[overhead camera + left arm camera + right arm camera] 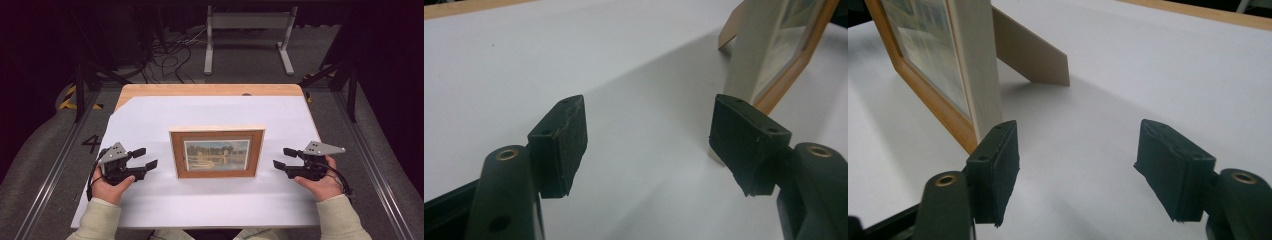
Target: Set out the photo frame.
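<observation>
A: Left gripper (pixel 142 158), jaws spread and empty, sits left of the picture frame (pixel 217 152) standing mid-table, long axis crosswise

B: Right gripper (pixel 282 158), also spread and empty, looks about equally near

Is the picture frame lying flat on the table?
No, the picture frame stands upright on the white table cover, propped from behind by its stand.

Wood, glass and matt black pads

The picture frame (pixel 217 152) is smooth light wood with glossy glazing; its back stand (pixel 1030 52) looks like matt board, the table cover (pixel 210 200) matt white sheet.
</observation>
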Action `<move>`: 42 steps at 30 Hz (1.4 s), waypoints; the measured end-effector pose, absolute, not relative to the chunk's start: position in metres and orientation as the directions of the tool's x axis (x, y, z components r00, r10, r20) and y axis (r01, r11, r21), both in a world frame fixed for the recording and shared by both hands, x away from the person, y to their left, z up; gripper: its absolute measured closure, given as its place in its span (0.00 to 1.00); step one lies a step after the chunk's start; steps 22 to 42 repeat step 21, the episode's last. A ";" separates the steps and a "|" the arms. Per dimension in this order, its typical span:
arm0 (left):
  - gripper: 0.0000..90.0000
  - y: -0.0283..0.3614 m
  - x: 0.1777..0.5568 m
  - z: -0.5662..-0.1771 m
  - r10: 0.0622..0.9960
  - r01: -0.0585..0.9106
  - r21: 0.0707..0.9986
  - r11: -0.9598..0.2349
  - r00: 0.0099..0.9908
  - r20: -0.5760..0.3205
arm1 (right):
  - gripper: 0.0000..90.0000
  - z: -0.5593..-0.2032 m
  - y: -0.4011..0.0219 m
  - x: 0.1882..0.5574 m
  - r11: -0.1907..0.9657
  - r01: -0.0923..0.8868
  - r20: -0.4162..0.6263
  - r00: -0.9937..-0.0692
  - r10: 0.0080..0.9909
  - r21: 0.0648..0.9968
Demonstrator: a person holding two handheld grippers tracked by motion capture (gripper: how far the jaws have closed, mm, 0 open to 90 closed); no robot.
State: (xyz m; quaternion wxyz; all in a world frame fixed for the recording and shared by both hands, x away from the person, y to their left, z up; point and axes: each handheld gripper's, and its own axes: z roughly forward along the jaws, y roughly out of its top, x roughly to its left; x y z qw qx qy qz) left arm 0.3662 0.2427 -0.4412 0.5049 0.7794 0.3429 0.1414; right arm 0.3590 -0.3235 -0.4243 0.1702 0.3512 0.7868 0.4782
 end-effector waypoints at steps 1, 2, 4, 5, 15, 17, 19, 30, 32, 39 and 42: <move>0.35 0.243 0.367 -0.443 0.677 0.397 0.880 -0.260 0.725 -0.127 | 0.38 -0.427 -0.324 0.359 0.295 0.393 0.070 -0.693 0.718 0.871; 0.35 0.244 0.368 -0.445 0.677 0.396 0.879 -0.267 0.726 -0.122 | 0.38 -0.429 -0.325 0.360 0.300 0.395 0.067 -0.692 0.719 0.868; 0.35 0.244 0.368 -0.446 0.674 0.392 0.880 -0.267 0.729 -0.120 | 0.38 -0.433 -0.326 0.360 0.302 0.397 0.063 -0.688 0.723 0.867; 0.35 0.243 0.369 -0.446 0.675 0.394 0.879 -0.268 0.728 -0.121 | 0.38 -0.435 -0.327 0.361 0.303 0.400 0.064 -0.686 0.725 0.865; 0.34 0.237 0.370 -0.447 0.701 0.421 0.851 -0.313 0.707 -0.093 | 0.37 -0.445 -0.324 0.362 0.359 0.407 0.039 -0.705 0.708 0.840; 0.34 0.234 0.371 -0.447 0.712 0.433 0.841 -0.323 0.697 -0.086 | 0.37 -0.445 -0.323 0.361 0.362 0.407 0.037 -0.706 0.708 0.838; 0.34 0.234 0.371 -0.447 0.716 0.435 0.841 -0.322 0.693 -0.085 | 0.37 -0.444 -0.324 0.361 0.365 0.402 0.030 -0.706 0.708 0.839; 0.34 0.234 0.371 -0.447 0.717 0.438 0.840 -0.320 0.692 -0.087 | 0.37 -0.442 -0.324 0.361 0.361 0.397 0.027 -0.704 0.710 0.844; 0.34 0.234 0.371 -0.447 0.717 0.438 0.840 -0.320 0.692 -0.087 | 0.37 -0.442 -0.324 0.361 0.361 0.397 0.027 -0.704 0.710 0.844; 0.34 0.234 0.371 -0.447 0.717 0.438 0.840 -0.320 0.692 -0.087 | 0.37 -0.442 -0.324 0.361 0.361 0.397 0.027 -0.704 0.710 0.844; 0.34 0.234 0.371 -0.447 0.717 0.438 0.840 -0.320 0.692 -0.087 | 0.37 -0.442 -0.324 0.361 0.361 0.397 0.027 -0.704 0.710 0.844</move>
